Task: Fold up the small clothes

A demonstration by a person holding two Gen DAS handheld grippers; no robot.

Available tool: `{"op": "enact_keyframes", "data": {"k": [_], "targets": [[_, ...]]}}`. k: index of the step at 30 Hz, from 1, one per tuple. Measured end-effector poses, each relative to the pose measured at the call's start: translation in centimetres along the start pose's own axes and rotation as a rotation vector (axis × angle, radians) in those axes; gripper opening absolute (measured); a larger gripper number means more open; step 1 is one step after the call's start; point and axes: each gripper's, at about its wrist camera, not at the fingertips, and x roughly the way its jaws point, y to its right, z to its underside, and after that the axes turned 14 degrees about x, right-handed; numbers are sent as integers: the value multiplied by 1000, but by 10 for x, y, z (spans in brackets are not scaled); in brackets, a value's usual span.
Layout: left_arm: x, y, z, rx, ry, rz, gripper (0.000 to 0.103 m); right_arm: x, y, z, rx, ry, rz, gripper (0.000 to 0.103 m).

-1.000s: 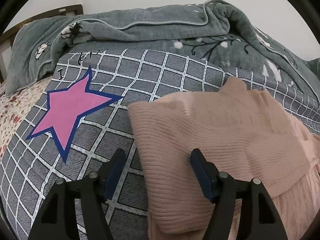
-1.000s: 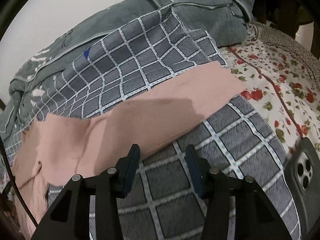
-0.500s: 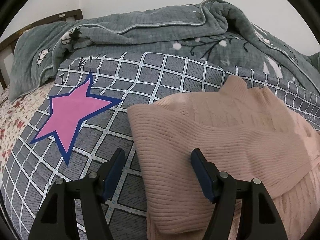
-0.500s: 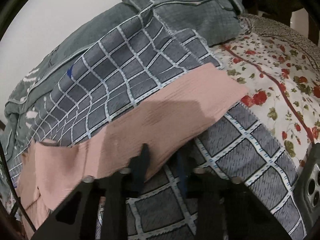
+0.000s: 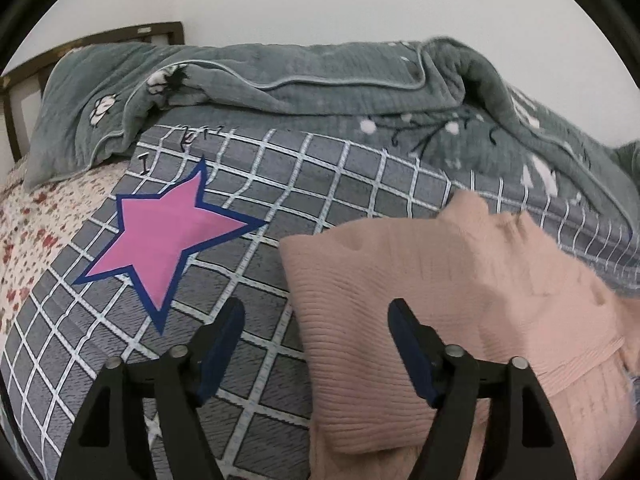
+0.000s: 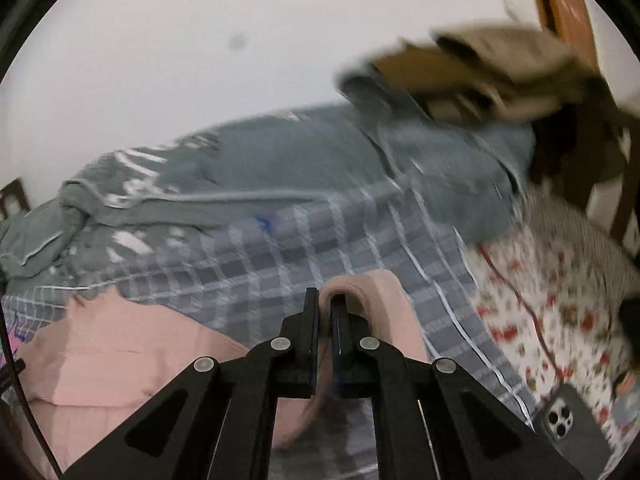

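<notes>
A pale pink ribbed knit sweater (image 5: pixel 432 320) lies partly folded on a grey quilt with a white grid pattern (image 5: pixel 320 184) spread across a bed. The right gripper (image 6: pixel 325 312) is clamped on a strip of the pink knit, which loops up over its tips and is raised clear of the quilt; its jaws have just been closing on the fabric. The left gripper (image 5: pixel 316 332) hangs above the sweater's near edge with its jaws spread wide and has just been opening further; its right finger is over the knit, its left over bare quilt, neither pad pressing on the cloth. A pink star with a dark blue border (image 5: pixel 160 240) marks the quilt beside the sweater. A rumpled grey-green blanket (image 5: pixel 320 88) is heaped behind. A dark smartphone (image 6: pixel 568 432) lies at the quilt's right edge, beside a red-flowered bedsheet (image 6: pixel 552 304).
</notes>
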Motion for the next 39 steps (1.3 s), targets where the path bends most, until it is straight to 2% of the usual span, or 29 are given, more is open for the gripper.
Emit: {"op": "enact_keyframes", "data": {"k": [5,10,15,19,22,24,26,27,28,31,34,37,39], "targets": [[-12,-31,3,-52,24,-10,79,-30,-97,-1,-111,33,-131,5],[-23,-76,14,-91,39,-65,80,-47,-201,30,-200,-11,-298,5],[-19,-111,26,-169,10,-43,80,-52,-297,89,-280,-108,-461,5],[-21,-118,32,-188,9,-29,80,-30,-344,149,-314,-284,-516,7],[-25,-113,31,-173,17,-10,80,-10,-352,186,-350,-414,-532,11],[-26,-108,30,-155,23,2,80,-14,-352,198,-397,-427,-516,15],[-27,-101,28,-139,28,26,80,-25,-339,196,-421,-393,-510,29],[-27,-97,27,-134,33,41,80,-32,-329,192,-423,-362,-508,43],[-28,-92,25,-126,39,64,80,-36,-319,187,-421,-334,-502,51],[-29,-78,20,-112,51,120,80,-47,-276,163,-397,-228,-438,51],[-31,-61,13,-99,75,179,80,-43,-236,142,-372,-174,-340,51],[-38,-40,3,-79,112,246,80,-32,-199,128,-347,-154,-237,51],[-42,-24,-3,-62,133,289,80,-23,-184,123,-335,-174,-207,51]]}}
